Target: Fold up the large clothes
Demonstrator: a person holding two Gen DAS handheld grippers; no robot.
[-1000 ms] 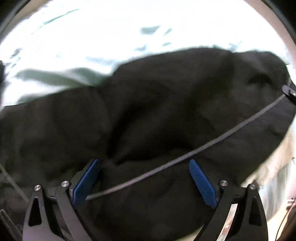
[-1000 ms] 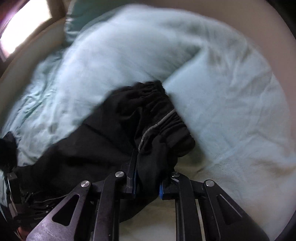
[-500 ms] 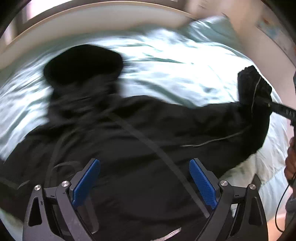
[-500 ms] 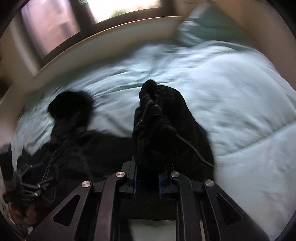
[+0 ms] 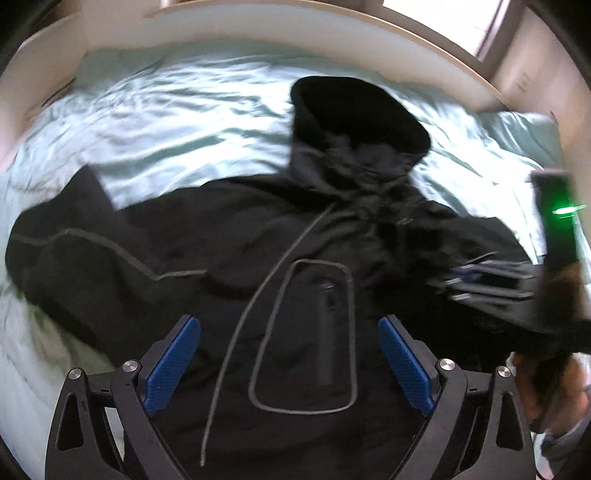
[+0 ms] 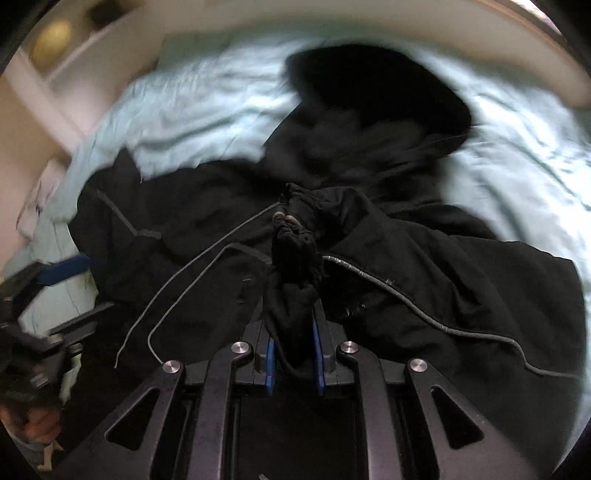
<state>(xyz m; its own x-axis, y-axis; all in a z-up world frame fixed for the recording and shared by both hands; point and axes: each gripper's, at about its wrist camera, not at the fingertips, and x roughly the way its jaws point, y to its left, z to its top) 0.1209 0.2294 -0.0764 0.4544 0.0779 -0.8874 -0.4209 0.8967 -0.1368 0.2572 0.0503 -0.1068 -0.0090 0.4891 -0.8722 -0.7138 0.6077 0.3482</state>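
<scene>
A large black hooded jacket with thin grey piping lies spread on a pale green bed, hood toward the headboard. My left gripper is open and empty, hovering over the jacket's chest pocket. My right gripper is shut on the jacket's sleeve cuff and holds it over the jacket's middle. The jacket also fills the right wrist view. The right gripper shows blurred at the right of the left wrist view.
The pale green bedding surrounds the jacket. A light wooden bed frame curves along the far edge, with a window behind. A pillow lies at the far right. The left gripper shows at the left edge.
The right gripper has carried the sleeve cuff inward from the side to over the jacket's middle. The left gripper has drawn back, so the whole jacket and hood now show.
</scene>
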